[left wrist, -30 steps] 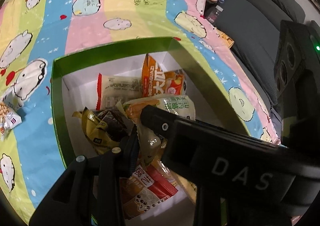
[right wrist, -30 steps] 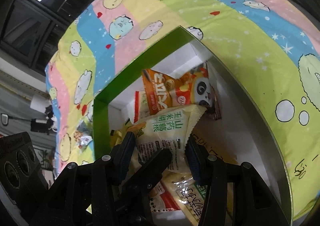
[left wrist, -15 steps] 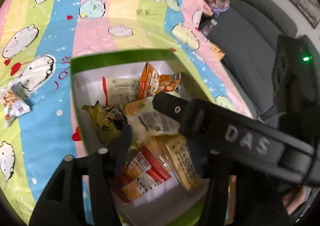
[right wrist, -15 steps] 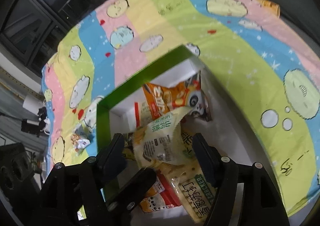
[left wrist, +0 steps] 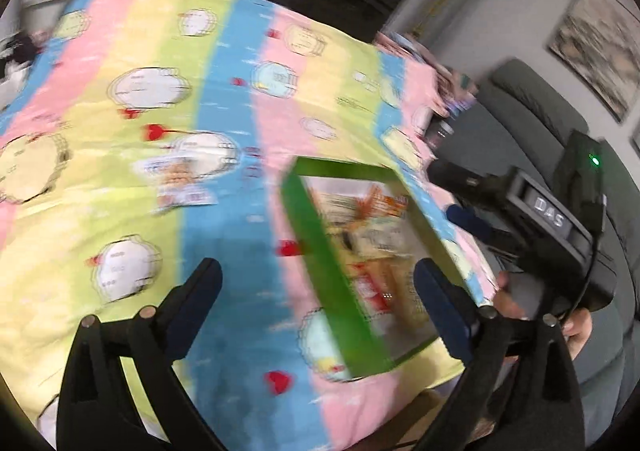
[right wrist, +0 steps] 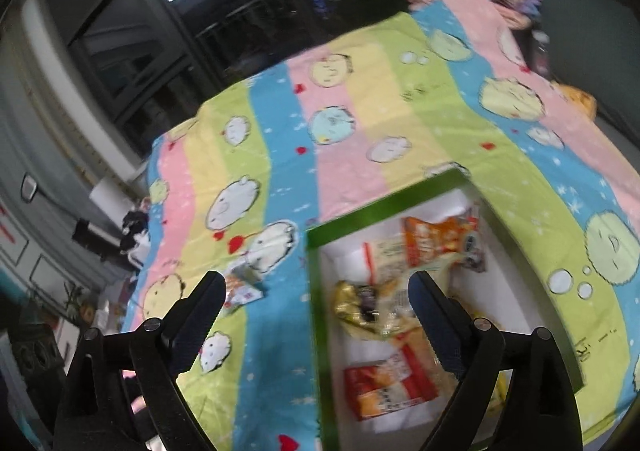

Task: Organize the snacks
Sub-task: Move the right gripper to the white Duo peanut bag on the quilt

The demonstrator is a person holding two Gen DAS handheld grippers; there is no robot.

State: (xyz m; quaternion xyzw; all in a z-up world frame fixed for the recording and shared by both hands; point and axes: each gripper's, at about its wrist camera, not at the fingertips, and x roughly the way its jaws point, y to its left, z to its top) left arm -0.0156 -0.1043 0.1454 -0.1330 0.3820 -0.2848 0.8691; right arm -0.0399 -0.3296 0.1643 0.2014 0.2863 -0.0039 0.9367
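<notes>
Most snack packets (right wrist: pixel 404 315) are already collected inside the green box (right wrist: pixel 314 283), one small packet (right wrist: pixel 240 289) is left on the striped cloth (right wrist: pixel 360 123) beside the box, and the left gripper (left wrist: pixel 316 303) and right gripper (right wrist: pixel 314 311) are opening with nothing held.

Snack packets (right wrist: pixel 404 303) fill the green box (right wrist: pixel 316 291) (one packet (right wrist: pixel 240 289) outside).
</notes>
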